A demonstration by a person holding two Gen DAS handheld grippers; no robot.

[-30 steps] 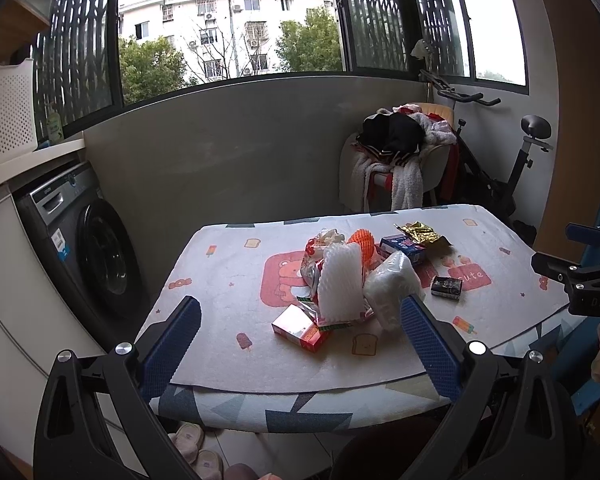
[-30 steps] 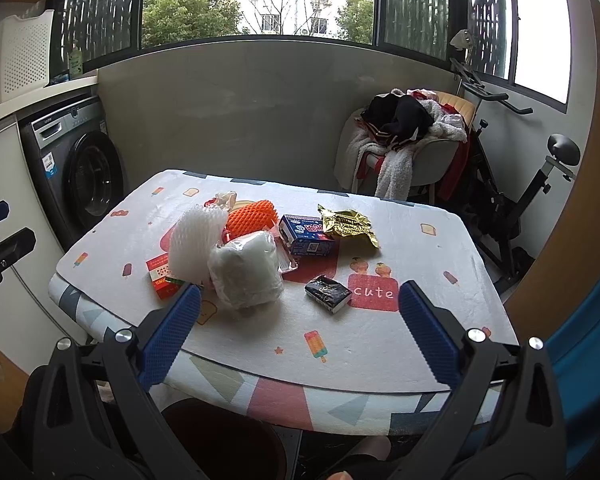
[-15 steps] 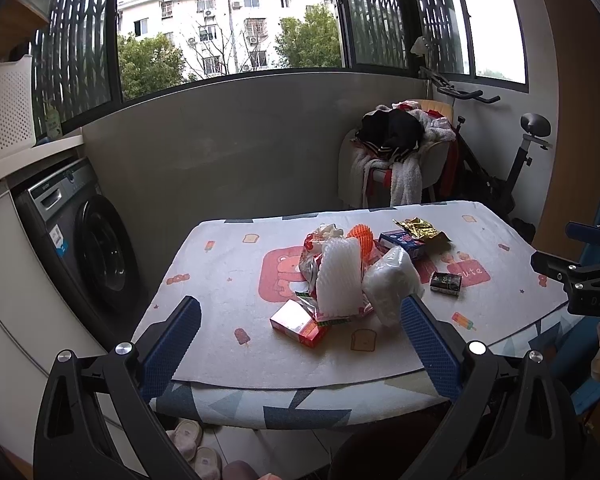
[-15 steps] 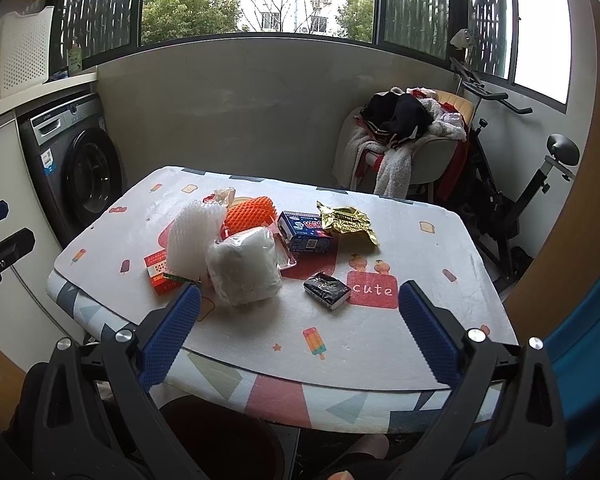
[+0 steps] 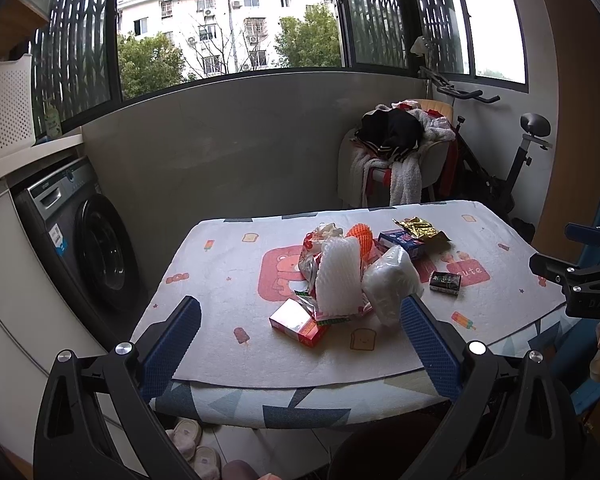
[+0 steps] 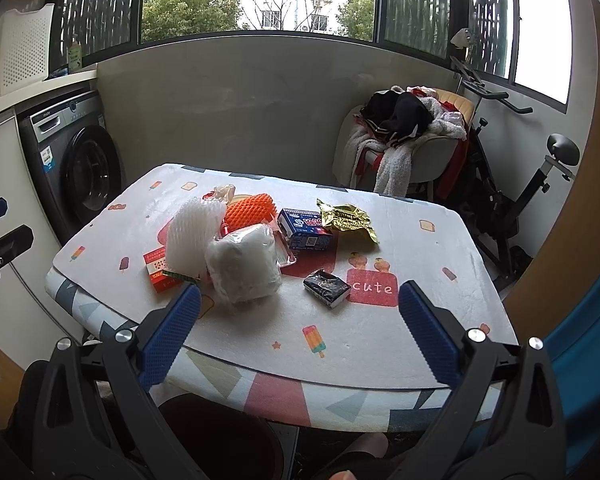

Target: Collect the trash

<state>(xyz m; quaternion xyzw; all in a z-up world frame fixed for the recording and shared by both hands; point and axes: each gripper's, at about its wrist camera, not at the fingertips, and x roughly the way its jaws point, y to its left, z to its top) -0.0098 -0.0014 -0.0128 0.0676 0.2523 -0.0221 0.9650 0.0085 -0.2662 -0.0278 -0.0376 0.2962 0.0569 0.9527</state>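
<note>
A pile of trash lies mid-table: a white foam net [image 5: 338,274] [image 6: 194,236], a clear plastic bag [image 5: 392,284] [image 6: 244,266], an orange foam net [image 6: 250,212], a red box [image 5: 298,322] [image 6: 158,270], a blue box [image 6: 304,228], a gold wrapper [image 6: 348,218] and a small black packet [image 5: 444,282] [image 6: 326,288]. My left gripper [image 5: 300,340] is open and empty, held back from the table's near edge. My right gripper [image 6: 300,332] is open and empty, also short of the table. A dark bin [image 6: 220,436] sits under the near edge.
The table [image 5: 220,280] has a patterned cloth. A washing machine [image 5: 80,240] stands at the left. A chair heaped with clothes [image 6: 404,140] and an exercise bike [image 6: 520,192] stand behind the table. Slippers [image 5: 196,448] lie on the floor.
Both grippers have drifted slightly; the table sits a little higher in both views. Jaws stay open. No trash has moved.
</note>
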